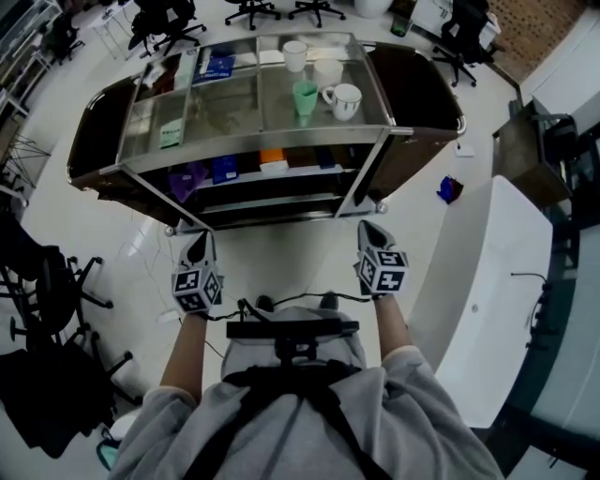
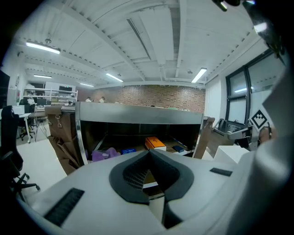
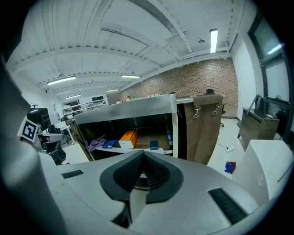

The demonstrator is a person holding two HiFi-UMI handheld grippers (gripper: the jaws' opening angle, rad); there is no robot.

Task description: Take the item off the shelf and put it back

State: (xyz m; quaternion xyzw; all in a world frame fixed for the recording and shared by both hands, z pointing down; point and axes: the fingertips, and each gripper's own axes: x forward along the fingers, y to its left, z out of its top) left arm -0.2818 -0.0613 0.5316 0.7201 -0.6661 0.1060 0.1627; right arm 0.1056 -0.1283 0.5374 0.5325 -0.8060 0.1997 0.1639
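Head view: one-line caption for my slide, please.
Left gripper and right gripper, both shut and empty, face the steel shelf cart, orange box inside.

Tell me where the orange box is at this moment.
In the head view the orange box lies near the middle of the cart's inner shelf, just right of a blue packet, with a purple cloth further left.

cups point(image 1: 306, 97) atop shelf point(image 1: 150, 165), box point(image 1: 273, 161) inside, chairs point(image 1: 251, 9) behind

Black office chairs point(image 1: 49, 274), white desk point(image 1: 495, 281)
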